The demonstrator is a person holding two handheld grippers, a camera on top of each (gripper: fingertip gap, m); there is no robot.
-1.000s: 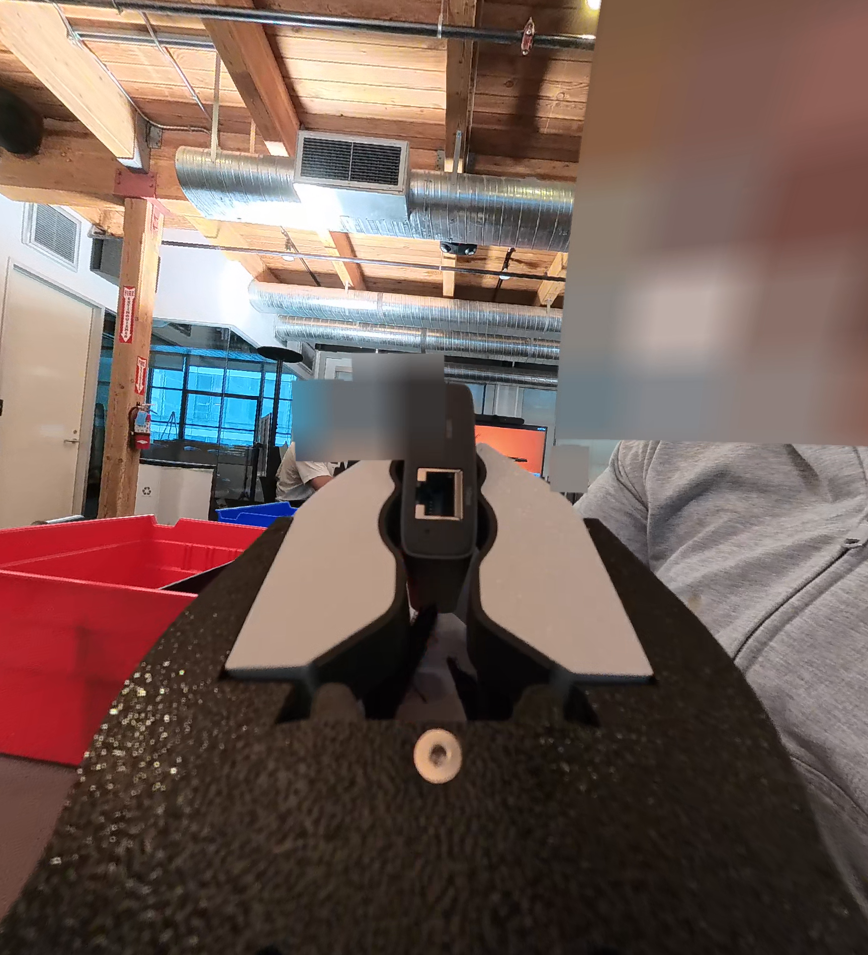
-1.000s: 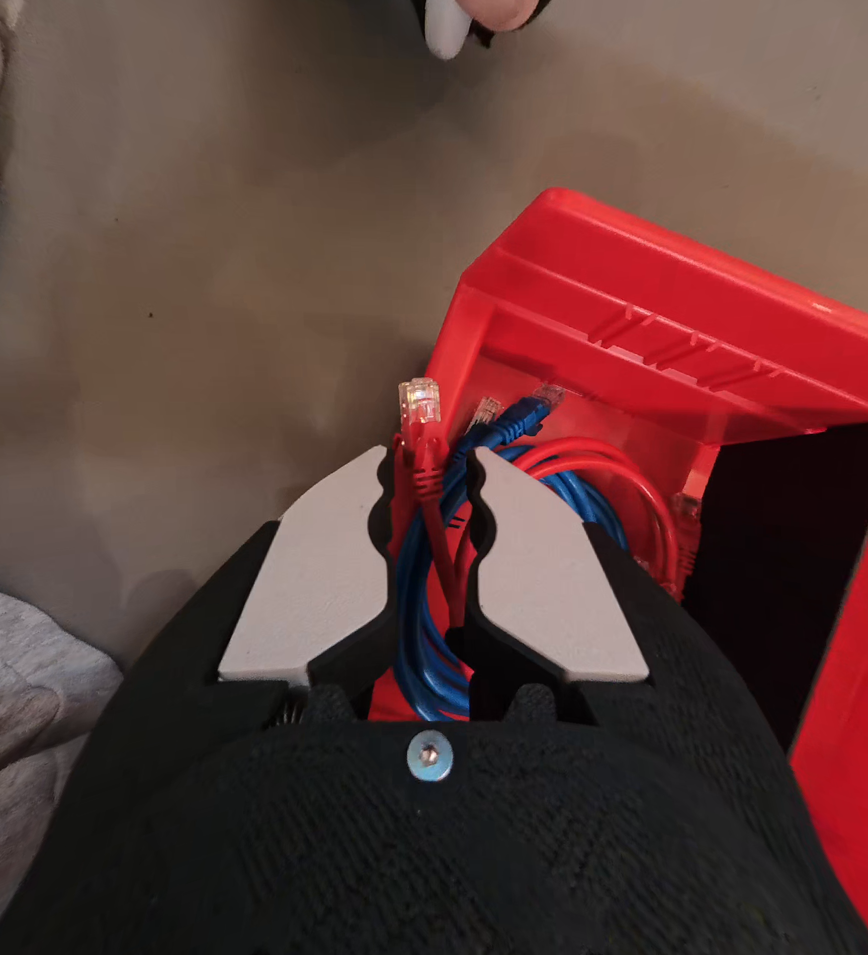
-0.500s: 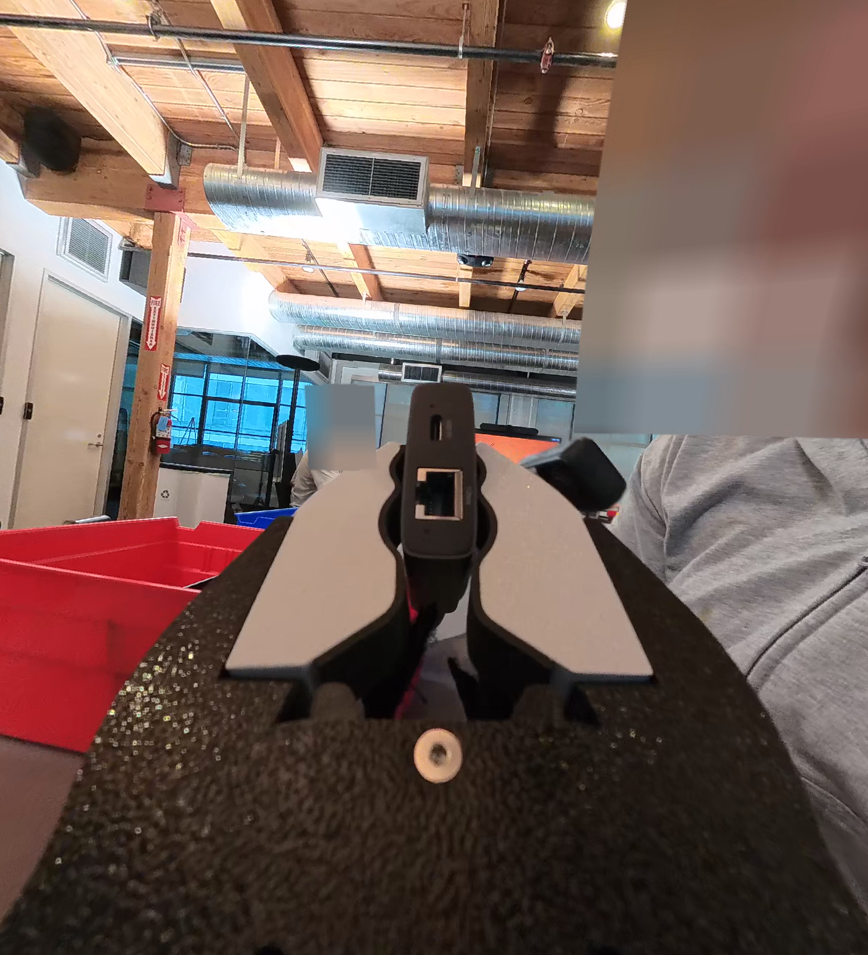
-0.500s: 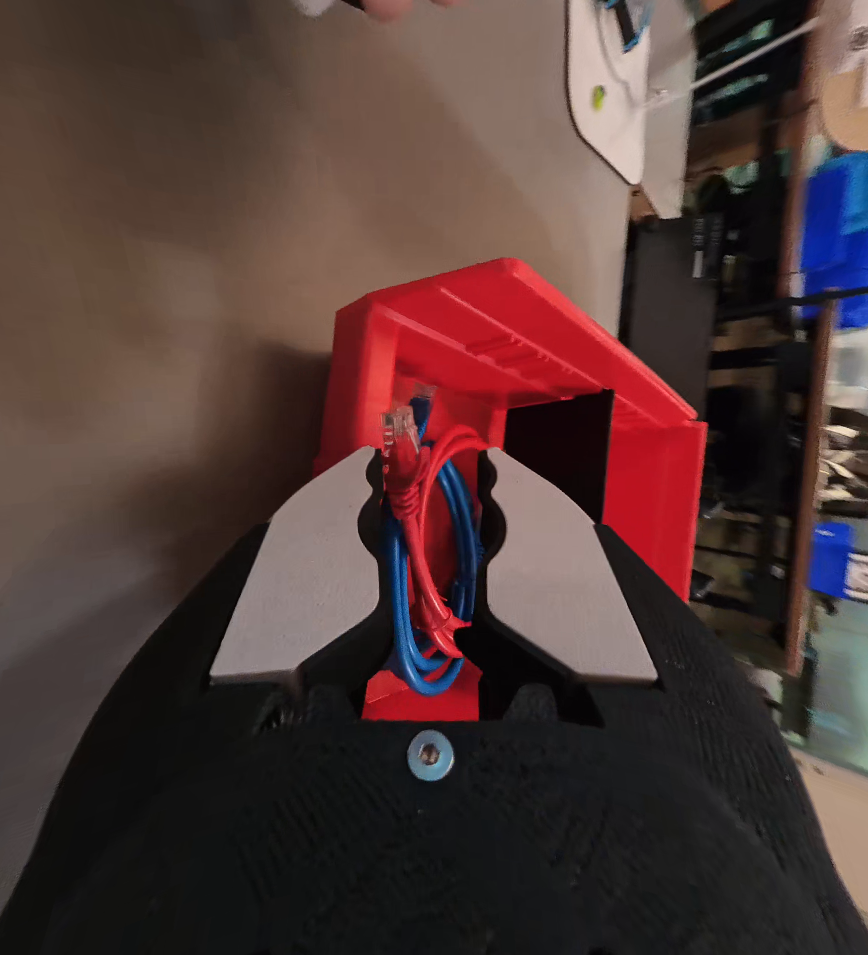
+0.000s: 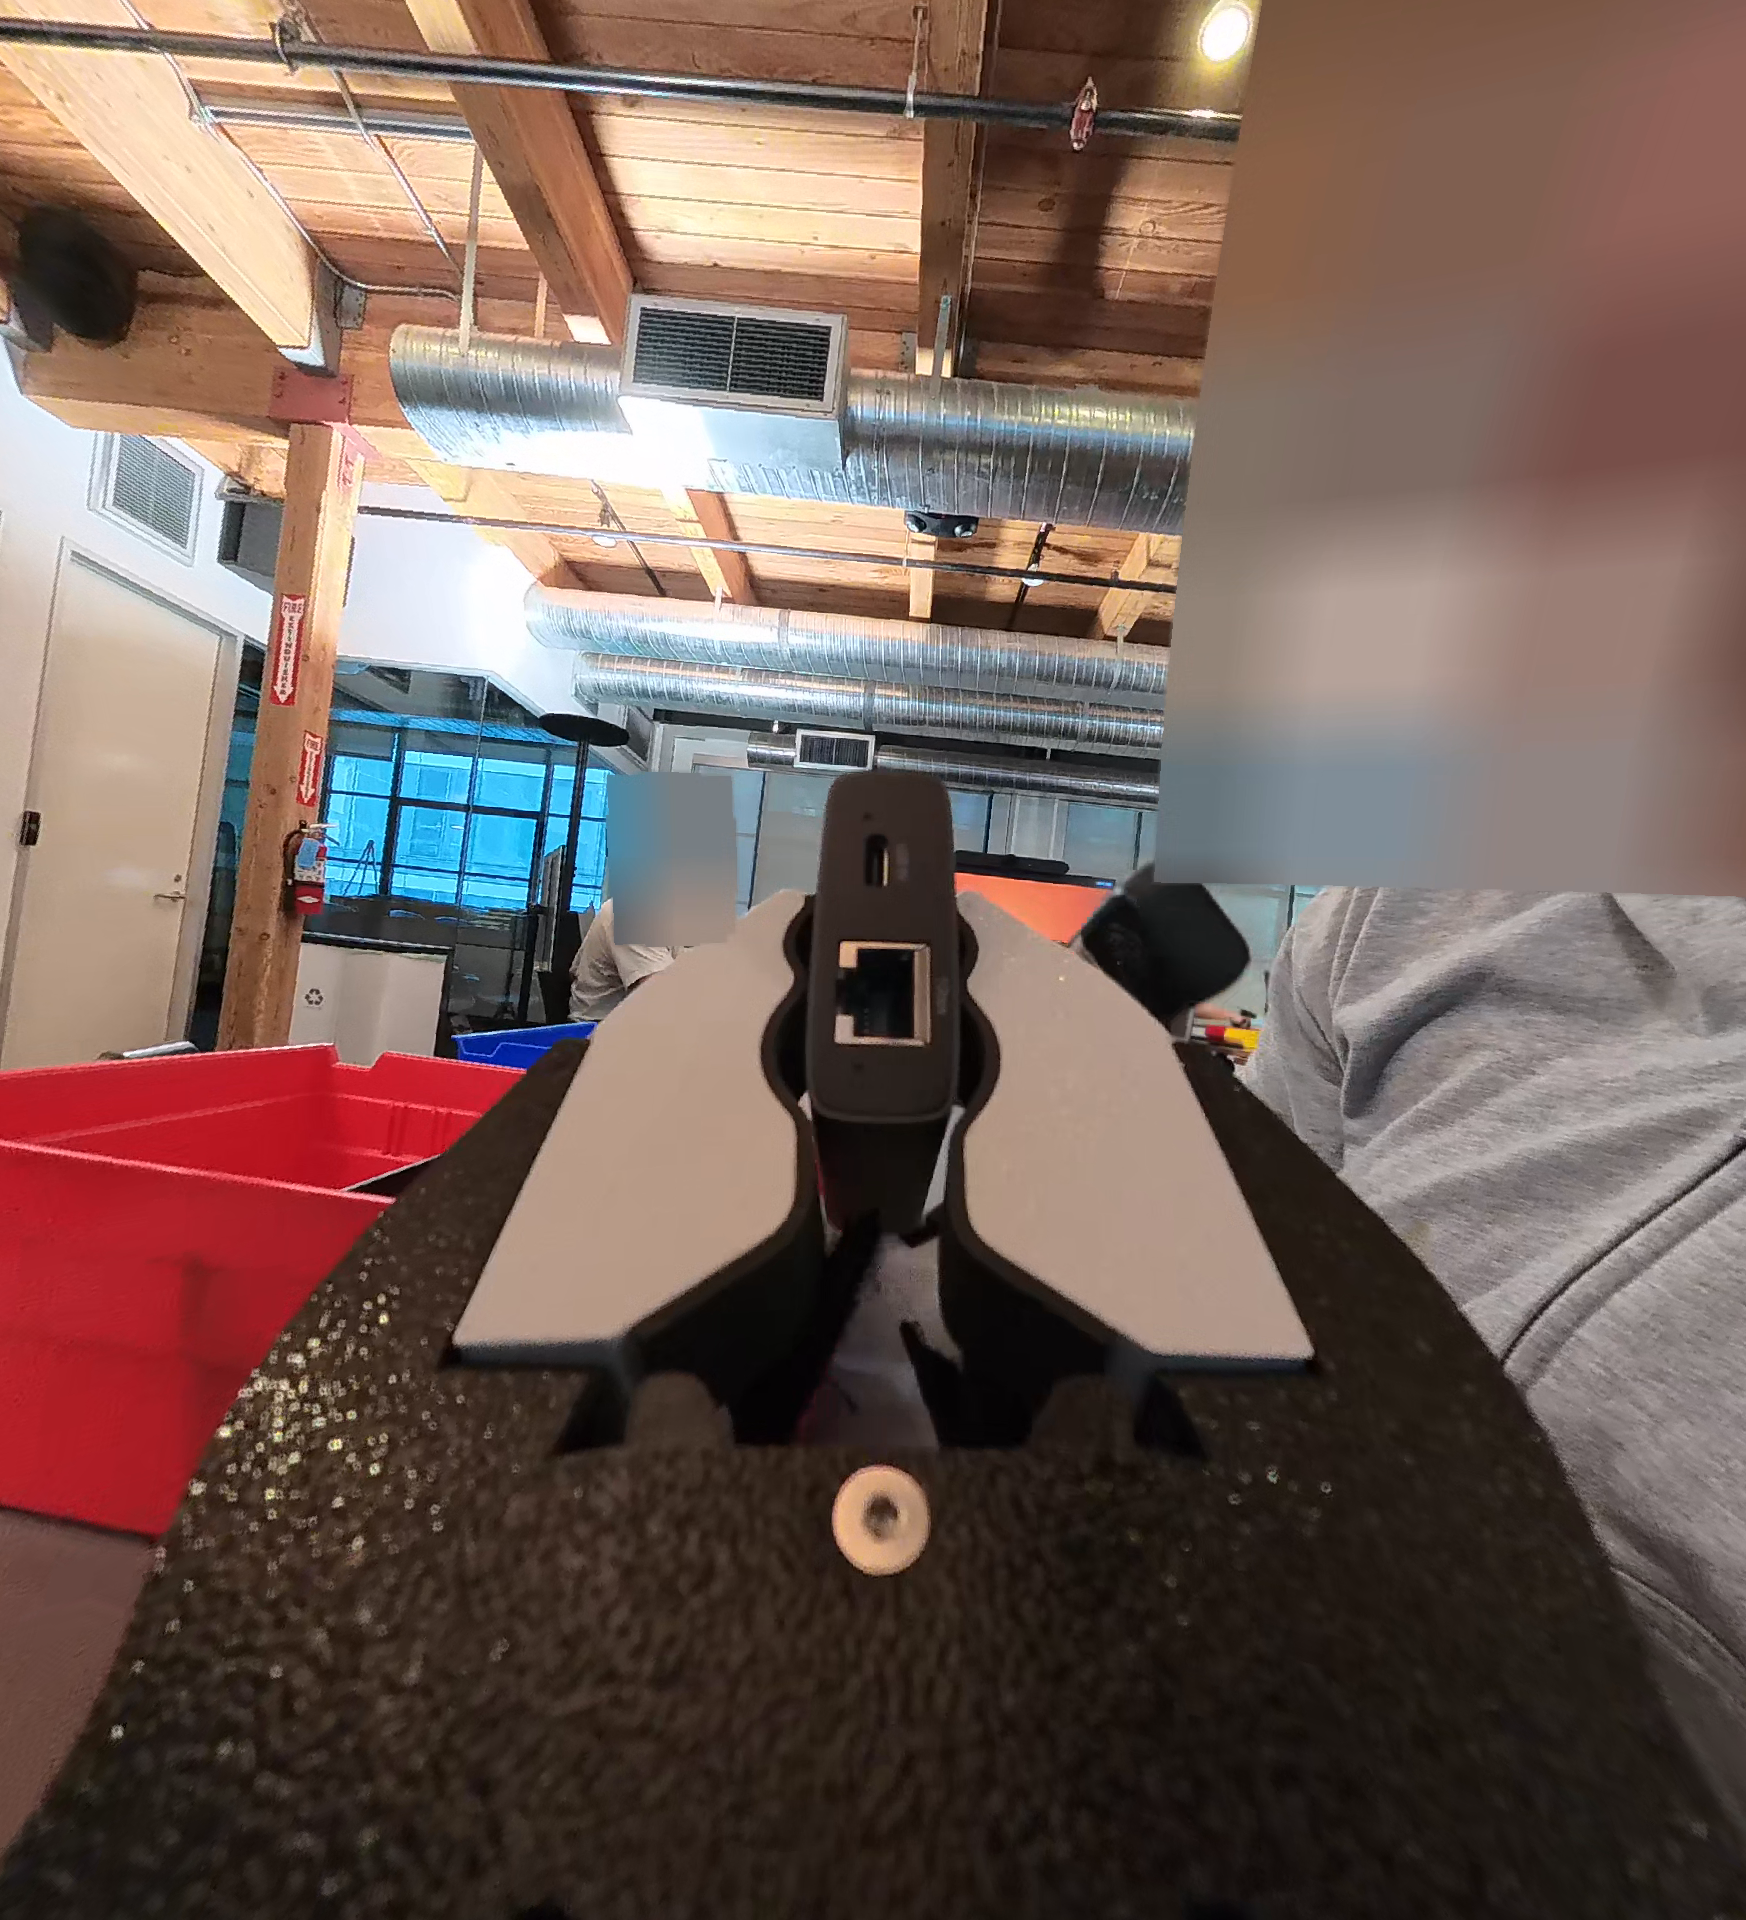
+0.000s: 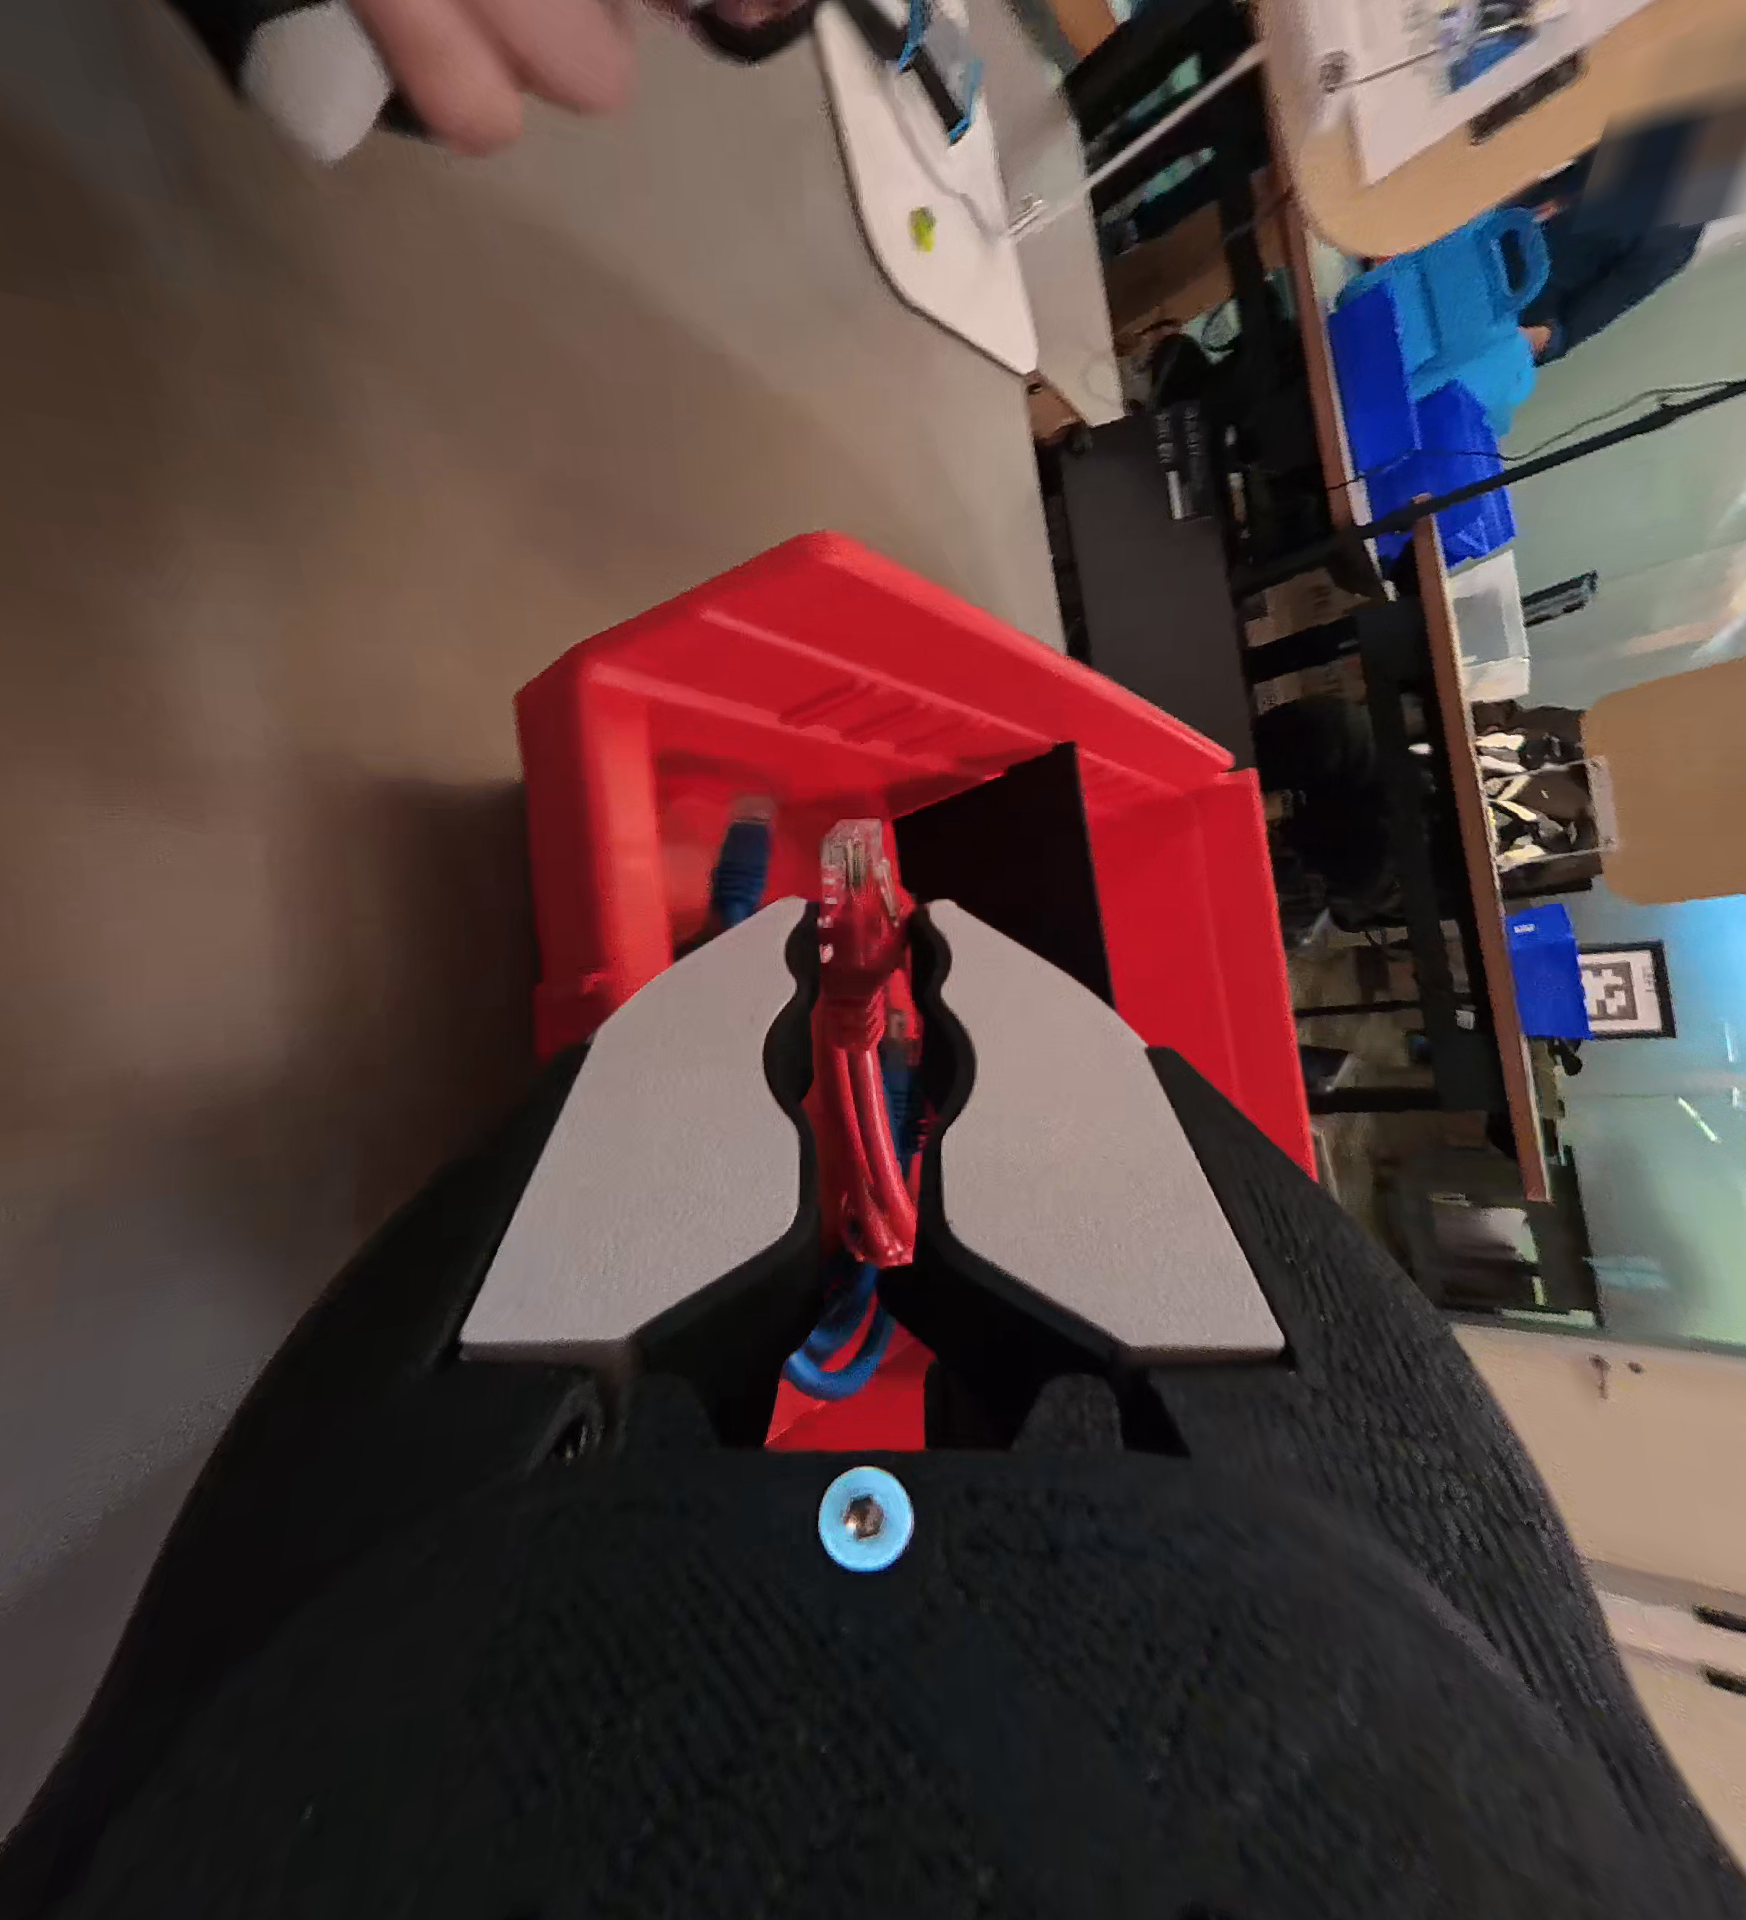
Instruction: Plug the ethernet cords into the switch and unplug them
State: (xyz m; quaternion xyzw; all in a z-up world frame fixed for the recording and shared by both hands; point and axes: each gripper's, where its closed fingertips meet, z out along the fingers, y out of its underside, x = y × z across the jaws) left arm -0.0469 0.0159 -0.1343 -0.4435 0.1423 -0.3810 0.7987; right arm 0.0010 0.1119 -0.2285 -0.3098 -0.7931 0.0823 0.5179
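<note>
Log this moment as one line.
left gripper: shut on dark adapter, network port facing camera | right gripper: shut on red cable near plug | red bin: blue cable inside

red lettered signs (image 5: 289, 646) on the wooden post (image 5: 271, 852)

Right hand-held gripper (image 6: 869, 920), jaws closed on a red cable (image 6: 856, 1023) just behind its clear plug (image 6: 853, 852), which projects past the fingertips. Beyond it, a red bin (image 6: 848, 675) on the grey counter (image 6: 329, 468), split by a black divider (image 6: 1004, 862). A blue cable (image 6: 744, 857) lies in the bin left of the plug; blue loops also show below the jaws. A person's hand (image 6: 495, 62), blurred, at top left.
</note>
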